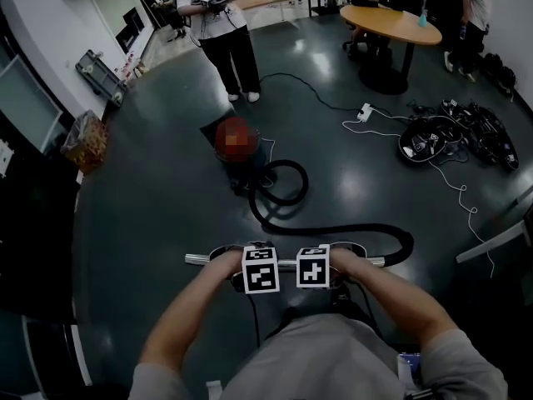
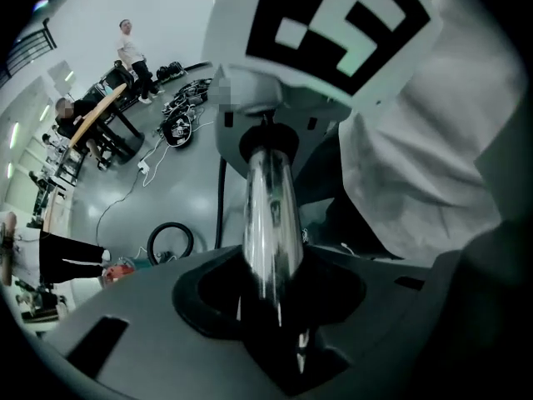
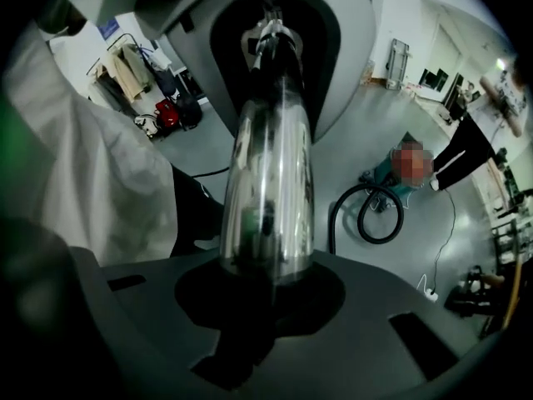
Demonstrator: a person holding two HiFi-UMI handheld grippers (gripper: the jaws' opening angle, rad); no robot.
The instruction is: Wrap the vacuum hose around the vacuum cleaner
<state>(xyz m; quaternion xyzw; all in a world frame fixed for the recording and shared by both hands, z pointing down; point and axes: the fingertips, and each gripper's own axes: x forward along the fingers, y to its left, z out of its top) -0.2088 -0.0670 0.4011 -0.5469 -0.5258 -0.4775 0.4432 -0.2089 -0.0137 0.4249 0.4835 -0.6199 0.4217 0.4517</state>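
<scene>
Vacuum hose mostly sprawls loose, maybe one loop by the vacuum cleaner, so wrapping's barely begun. Right gripper clamps the wand; left gripper closing around it.

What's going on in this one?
A person holds the metal tube level in front of them with both grippers. The right gripper is shut on the tube; the left gripper has its jaws closing with the tube between them. The hose runs from the tube's end across the floor to the vacuum, with a loop lying beside it. None of it is wrapped around the vacuum yet.
</scene>
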